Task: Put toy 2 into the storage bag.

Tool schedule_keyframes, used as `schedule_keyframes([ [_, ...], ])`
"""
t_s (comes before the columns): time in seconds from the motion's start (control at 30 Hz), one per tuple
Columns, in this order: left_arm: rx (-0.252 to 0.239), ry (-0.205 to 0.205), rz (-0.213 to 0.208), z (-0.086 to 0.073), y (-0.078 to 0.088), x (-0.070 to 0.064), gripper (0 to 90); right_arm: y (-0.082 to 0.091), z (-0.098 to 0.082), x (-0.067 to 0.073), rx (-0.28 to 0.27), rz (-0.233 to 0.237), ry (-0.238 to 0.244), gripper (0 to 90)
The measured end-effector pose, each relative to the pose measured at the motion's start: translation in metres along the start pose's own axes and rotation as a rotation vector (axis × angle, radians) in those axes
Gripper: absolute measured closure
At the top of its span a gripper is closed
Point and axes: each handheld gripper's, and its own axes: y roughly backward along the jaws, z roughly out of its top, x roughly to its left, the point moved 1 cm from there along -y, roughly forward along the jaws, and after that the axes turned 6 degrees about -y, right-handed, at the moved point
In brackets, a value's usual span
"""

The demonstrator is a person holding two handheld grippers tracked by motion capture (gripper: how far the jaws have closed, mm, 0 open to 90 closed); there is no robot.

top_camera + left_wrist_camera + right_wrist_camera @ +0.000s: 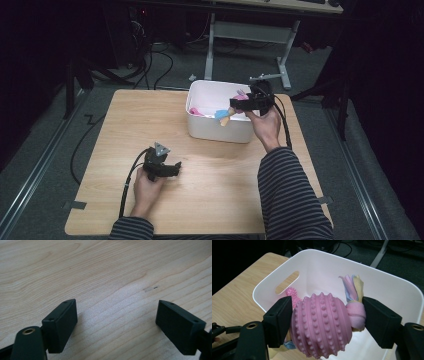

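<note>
Right gripper (325, 320): its jaws are closed on a pink spiked ball (322, 326); a knotted fleece toy (355, 311) in pink, yellow and blue sits against the ball inside the same grip. In the high view the gripper (235, 106) hangs above the bin.
Ball's place: over the opening of the white bin (387, 277), near the rim at 6 o'clock in the right gripper view.
Bin: it stands on the table at 1 o'clock from the table's middle in the high view; more pink and blue toys lie inside.
Left gripper (116, 323): the jaws stand wide apart with nothing between them. It rests low over bare wood, at 7 o'clock in the high view (172, 169).
Table (125, 130): light wood with a fine grain.
Room: dark; grey floor, black cables at 11 o'clock, and a grey desk frame (240, 35) at 12 o'clock.
</note>
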Motion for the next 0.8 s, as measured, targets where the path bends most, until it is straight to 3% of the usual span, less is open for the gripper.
schedule_keyframes([
  [0.53, 0.0, 0.001, 0.0, 0.0, 0.0, 0.0, 17.7, -0.033, -0.002, 0.011, 0.056, 0.01, -0.016, 26.5],
  [0.8, 0.0, 0.0, -0.001, 0.0, 0.0, 0.0, 17.8, -0.042, -0.009, 0.005, 0.095, 0.011, -0.043, 25.5],
])
